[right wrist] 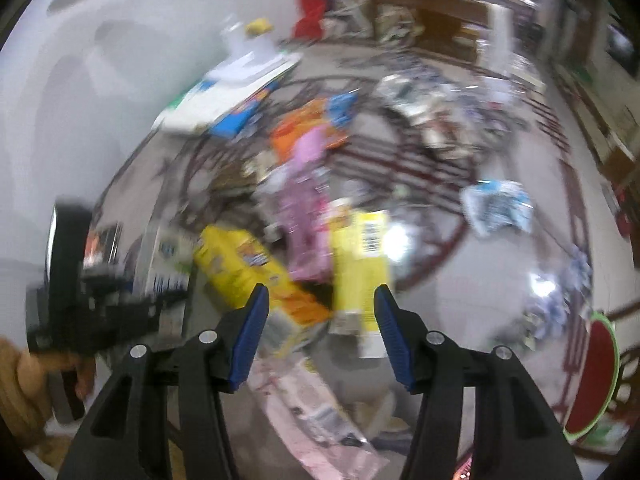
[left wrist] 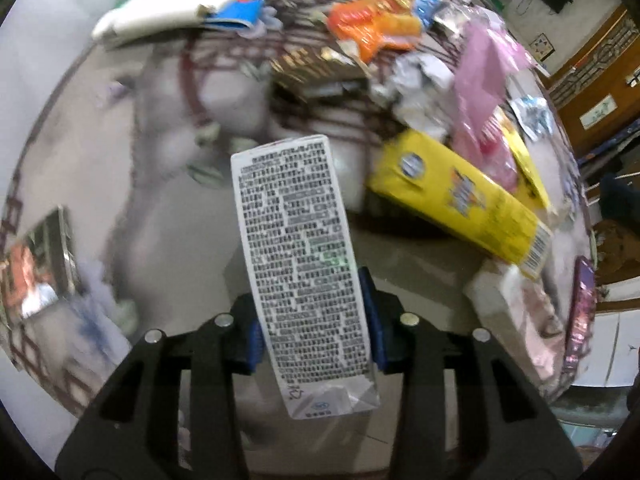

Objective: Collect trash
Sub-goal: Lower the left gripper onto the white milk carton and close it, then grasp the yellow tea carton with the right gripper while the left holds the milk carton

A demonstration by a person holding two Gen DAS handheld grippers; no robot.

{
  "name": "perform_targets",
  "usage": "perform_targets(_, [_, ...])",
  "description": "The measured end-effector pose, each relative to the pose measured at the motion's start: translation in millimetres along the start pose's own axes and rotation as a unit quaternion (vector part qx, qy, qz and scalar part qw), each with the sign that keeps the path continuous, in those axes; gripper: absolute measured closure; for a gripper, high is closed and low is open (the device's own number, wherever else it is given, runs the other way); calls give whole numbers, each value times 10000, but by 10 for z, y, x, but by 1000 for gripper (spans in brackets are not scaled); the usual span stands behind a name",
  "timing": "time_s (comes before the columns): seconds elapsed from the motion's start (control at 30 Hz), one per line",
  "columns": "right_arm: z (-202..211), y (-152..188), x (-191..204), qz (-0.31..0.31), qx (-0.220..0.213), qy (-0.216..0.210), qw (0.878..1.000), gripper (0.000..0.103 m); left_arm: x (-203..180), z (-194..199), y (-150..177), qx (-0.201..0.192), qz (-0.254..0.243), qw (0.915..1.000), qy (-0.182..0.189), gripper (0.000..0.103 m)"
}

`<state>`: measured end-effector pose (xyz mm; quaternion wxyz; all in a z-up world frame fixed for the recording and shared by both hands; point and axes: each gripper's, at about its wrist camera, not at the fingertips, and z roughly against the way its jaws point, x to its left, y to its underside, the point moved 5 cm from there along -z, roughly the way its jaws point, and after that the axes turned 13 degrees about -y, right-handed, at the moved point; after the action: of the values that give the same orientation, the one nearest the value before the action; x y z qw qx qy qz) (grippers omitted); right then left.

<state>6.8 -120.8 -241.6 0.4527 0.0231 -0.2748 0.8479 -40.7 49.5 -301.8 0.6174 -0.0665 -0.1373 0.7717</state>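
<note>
A white drink carton (left wrist: 296, 240) with dense black print stands lengthwise between the blue pads of my left gripper (left wrist: 308, 292). Both pads press on its sides, so the gripper is shut on it above the glass table (left wrist: 180, 220). Just to its right lies a yellow box (left wrist: 460, 200), with a pink wrapper (left wrist: 480, 92) and an orange wrapper (left wrist: 372, 28) behind it. The right wrist view is blurred. My right gripper (right wrist: 320, 292) is open with nothing between its pads, above the yellow box (right wrist: 240, 268) and a second yellow packet (right wrist: 360, 264).
Crumpled foil (left wrist: 420, 84), a brown wrapper (left wrist: 316, 68) and white-and-blue books (left wrist: 192, 12) lie further back. A white box (left wrist: 504, 300) and a purple flat object (left wrist: 580, 312) sit at the right edge. A pale pink packet (right wrist: 320, 420) lies under the right gripper. A watermelon-shaped mat (right wrist: 592, 372) is at the right.
</note>
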Motion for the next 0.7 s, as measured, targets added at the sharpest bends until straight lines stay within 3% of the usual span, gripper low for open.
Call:
perform_targets(0.13, [-292, 22, 312, 439, 361, -154, 9983, 50, 177, 3, -91, -40, 278, 9996, 76, 64])
perform_targets(0.33, [-644, 56, 548, 823, 701, -1, 9941, 50, 285, -16, -172, -153, 335, 9993, 97, 64])
perform_targets(0.43, [-722, 42, 600, 980, 710, 146, 9925, 43, 321, -68, -212, -177, 240, 9995, 95, 64])
perform_targets(0.7, [-805, -94, 547, 833, 703, 480, 9929, 44, 387, -178, -238, -20, 90, 9993, 372, 64])
